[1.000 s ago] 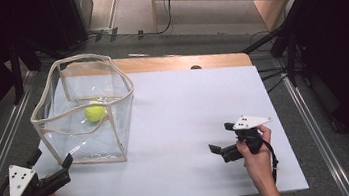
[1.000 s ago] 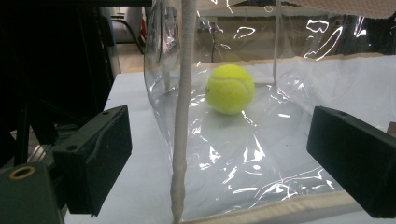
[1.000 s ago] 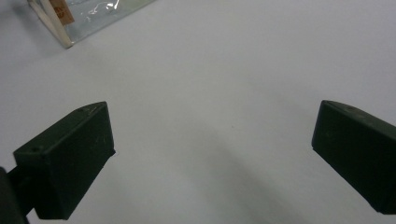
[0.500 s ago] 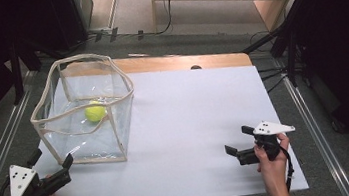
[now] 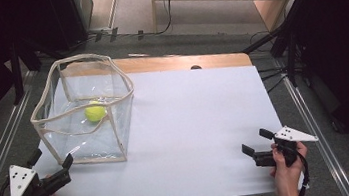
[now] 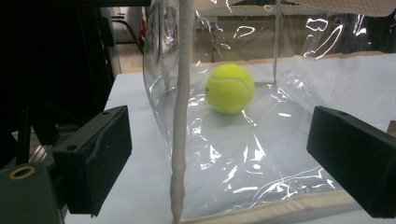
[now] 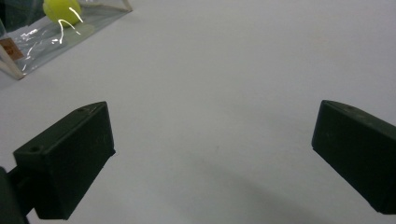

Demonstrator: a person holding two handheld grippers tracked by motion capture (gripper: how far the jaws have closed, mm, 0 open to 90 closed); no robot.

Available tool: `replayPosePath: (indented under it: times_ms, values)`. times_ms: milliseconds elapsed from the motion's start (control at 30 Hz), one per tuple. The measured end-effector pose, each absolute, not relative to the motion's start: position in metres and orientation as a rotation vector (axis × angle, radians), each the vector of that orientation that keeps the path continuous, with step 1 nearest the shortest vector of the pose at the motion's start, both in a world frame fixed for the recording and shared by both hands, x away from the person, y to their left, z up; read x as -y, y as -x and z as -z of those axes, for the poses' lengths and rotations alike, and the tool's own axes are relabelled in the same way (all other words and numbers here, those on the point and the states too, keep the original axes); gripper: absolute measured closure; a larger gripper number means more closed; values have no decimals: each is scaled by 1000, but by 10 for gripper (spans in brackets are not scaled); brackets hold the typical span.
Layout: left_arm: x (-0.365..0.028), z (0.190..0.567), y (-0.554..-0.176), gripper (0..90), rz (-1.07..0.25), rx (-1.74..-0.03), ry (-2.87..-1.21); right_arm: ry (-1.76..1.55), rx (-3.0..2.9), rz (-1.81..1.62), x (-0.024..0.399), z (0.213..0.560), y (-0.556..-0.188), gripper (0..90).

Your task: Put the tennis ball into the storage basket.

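resting in the clear bag (image 5: 84,139), tennis ball (image 5: 95,112) (both grippers gaping, empty).

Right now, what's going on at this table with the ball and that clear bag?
A person sits at a white table with a two-jaw tool in each hand. A yellow tennis ball lies inside a clear plastic bin with cream edging, at the table's left. The left tool is open, close to the bin's near corner and aimed at it, not touching it. The right tool is open and empty, low over bare table at the near right, far from the bin.
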State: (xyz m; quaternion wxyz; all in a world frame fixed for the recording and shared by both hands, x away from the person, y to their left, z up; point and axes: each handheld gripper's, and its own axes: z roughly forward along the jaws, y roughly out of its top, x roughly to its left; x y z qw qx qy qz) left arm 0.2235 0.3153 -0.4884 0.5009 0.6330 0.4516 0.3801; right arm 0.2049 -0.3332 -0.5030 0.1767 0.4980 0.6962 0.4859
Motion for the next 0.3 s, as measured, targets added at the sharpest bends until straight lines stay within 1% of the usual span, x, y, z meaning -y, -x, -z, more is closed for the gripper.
replayPosePath:
  times_ms: [300]
  values:
    - [-316,488,-224,69,-916,-1093,-1520,-1480,-1934,-1316,330,507,-208,0]
